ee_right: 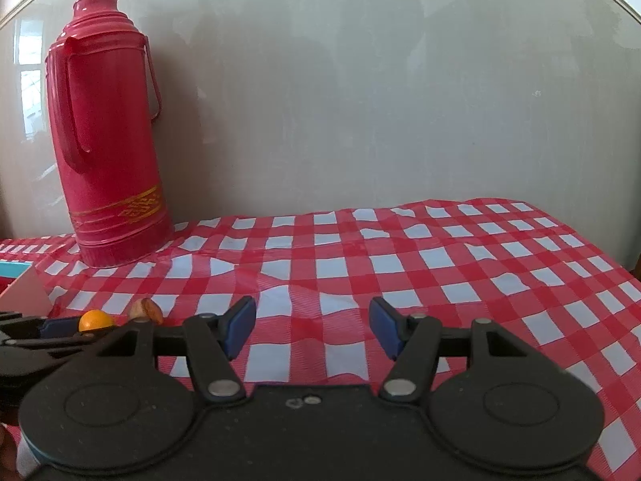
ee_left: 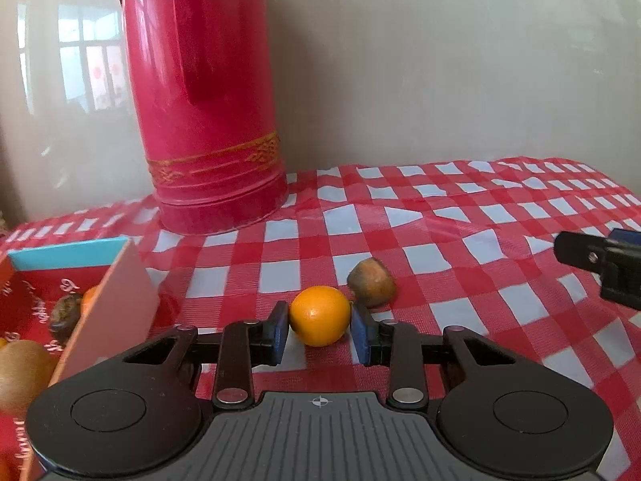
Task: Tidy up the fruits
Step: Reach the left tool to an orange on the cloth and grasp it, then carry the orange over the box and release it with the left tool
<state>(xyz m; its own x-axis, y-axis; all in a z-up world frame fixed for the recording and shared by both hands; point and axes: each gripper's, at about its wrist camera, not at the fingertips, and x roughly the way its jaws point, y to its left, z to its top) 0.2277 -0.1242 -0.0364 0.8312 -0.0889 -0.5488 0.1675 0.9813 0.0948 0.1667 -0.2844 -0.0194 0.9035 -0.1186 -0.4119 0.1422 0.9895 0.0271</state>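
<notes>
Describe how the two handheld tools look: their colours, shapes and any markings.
The left tool and the right tool look alike: black linkage arms with silver rivets, two round black discs at the base, and blue flat pads on the fingertips. The left one has a grey ribbed plate between the discs with a small white crosshair mark. No cables or sleeves are visible.

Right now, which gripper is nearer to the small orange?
Left. The left gripper has its jaws on either side of the orange. The right gripper is off to the orange's right, jaws open over bare tablecloth.
</notes>
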